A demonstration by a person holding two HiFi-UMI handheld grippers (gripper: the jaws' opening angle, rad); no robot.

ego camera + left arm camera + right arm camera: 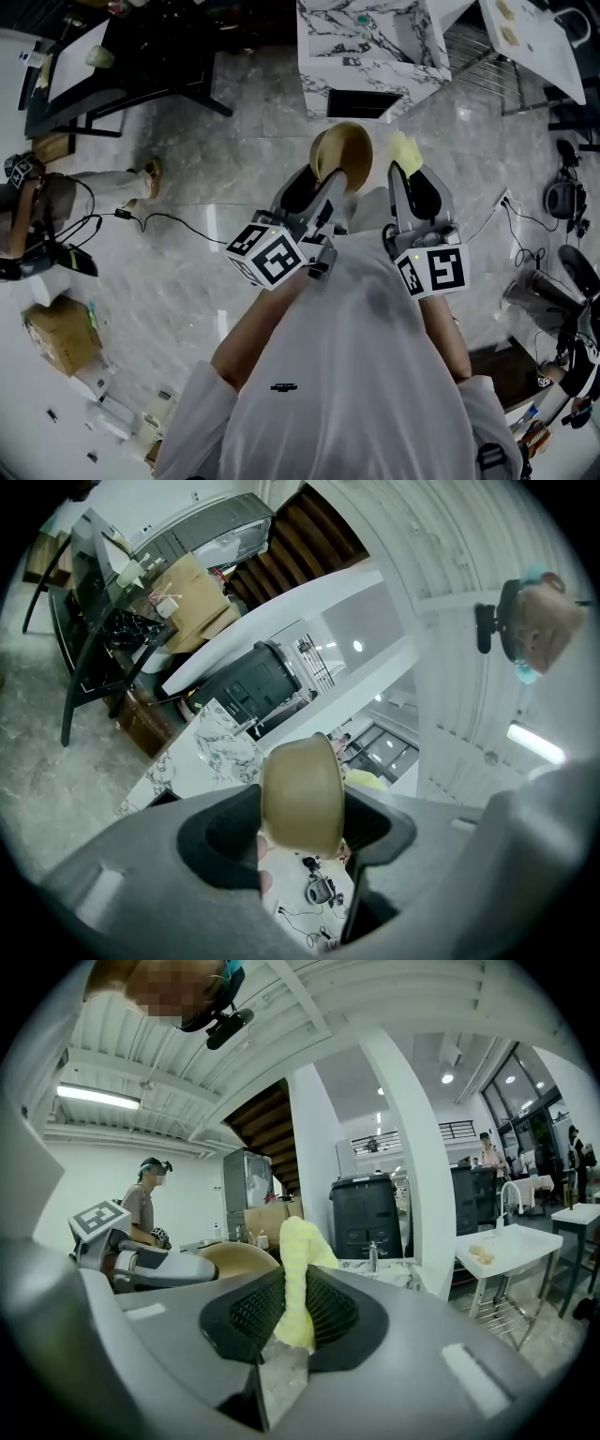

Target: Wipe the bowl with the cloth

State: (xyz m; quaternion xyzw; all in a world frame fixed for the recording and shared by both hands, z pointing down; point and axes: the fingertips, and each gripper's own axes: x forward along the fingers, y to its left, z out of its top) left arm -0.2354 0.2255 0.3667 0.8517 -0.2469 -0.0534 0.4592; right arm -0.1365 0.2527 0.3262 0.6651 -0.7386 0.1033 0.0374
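Note:
A tan bowl (341, 155) hangs in the air ahead of me, with my left gripper (330, 183) shut on its rim. From the left gripper view the bowl (302, 794) fills the space between the jaws, its underside toward the camera. My right gripper (401, 173) is shut on a yellow cloth (405, 150), held just right of the bowl and apart from it. In the right gripper view the cloth (298, 1279) sticks up from the pads, and the bowl (239, 1258) shows to its left beside the left gripper (150, 1265).
A marble-topped counter (361, 42) stands ahead, and a white table (530, 33) with a wire rack is at the far right. A dark desk (112, 66) sits far left. Cables (150, 220), boxes (61, 333) and gear lie on the floor. A person (145, 1208) stands at the left.

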